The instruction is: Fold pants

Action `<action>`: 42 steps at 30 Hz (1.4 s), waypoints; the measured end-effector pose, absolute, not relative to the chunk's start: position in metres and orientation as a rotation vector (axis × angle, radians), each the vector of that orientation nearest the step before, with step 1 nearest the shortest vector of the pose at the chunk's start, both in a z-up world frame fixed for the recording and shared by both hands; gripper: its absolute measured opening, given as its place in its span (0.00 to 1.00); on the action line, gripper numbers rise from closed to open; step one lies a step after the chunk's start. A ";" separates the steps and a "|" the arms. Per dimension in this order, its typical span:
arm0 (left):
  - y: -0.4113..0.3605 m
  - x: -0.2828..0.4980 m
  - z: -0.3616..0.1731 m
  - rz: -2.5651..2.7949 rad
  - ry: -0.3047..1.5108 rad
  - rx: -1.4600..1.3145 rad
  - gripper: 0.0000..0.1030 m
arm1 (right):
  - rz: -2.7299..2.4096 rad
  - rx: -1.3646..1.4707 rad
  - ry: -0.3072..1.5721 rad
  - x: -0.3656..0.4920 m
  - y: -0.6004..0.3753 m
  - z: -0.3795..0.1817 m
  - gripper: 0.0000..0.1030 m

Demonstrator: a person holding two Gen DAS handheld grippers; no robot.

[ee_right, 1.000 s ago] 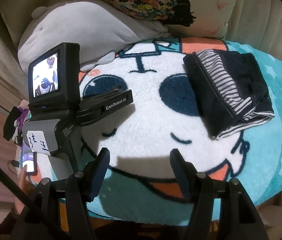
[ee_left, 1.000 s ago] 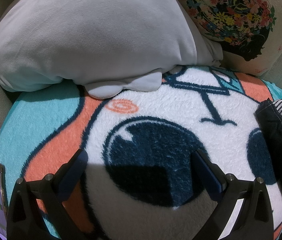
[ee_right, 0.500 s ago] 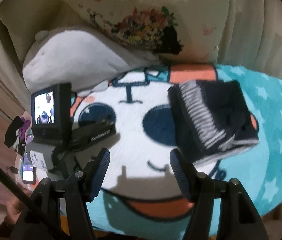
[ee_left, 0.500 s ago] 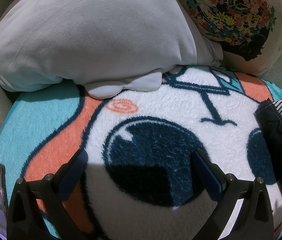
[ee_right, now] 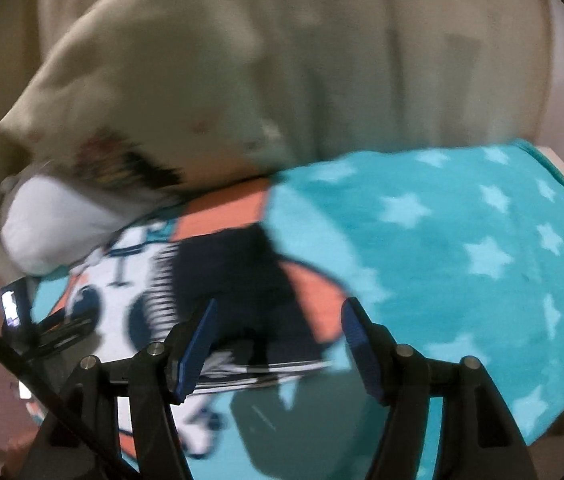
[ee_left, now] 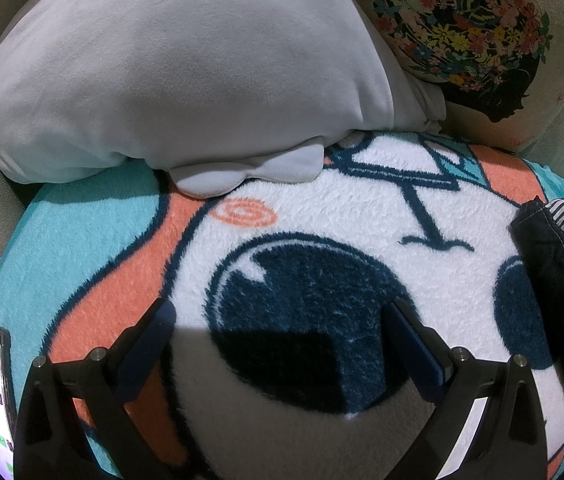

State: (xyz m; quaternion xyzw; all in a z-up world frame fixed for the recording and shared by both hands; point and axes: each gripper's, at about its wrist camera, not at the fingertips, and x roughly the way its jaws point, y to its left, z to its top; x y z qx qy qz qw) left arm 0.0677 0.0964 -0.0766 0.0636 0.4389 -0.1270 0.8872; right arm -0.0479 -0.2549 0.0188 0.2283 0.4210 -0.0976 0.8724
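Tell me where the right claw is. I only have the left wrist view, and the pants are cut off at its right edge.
Observer: The right claw is open and holds nothing. The dark pants show between its fingers.
Operator: Describe the whole pants.
Observer: They lie as a compact folded bundle, with striped fabric along the left and near edges. The view is blurred, so I can't give finer detail.
Operator: Say what lies to their right.
Observer: The teal blanket continues there, patterned with pale stars.
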 end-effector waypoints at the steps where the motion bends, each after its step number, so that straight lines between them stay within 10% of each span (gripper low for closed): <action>1: 0.096 0.068 -0.077 -0.264 0.912 0.132 1.00 | -0.214 0.485 0.886 -0.051 -0.268 0.015 0.67; 42: 0.098 0.067 -0.077 -0.265 0.914 0.130 1.00 | -0.225 0.508 1.011 -0.080 -0.277 -0.020 0.69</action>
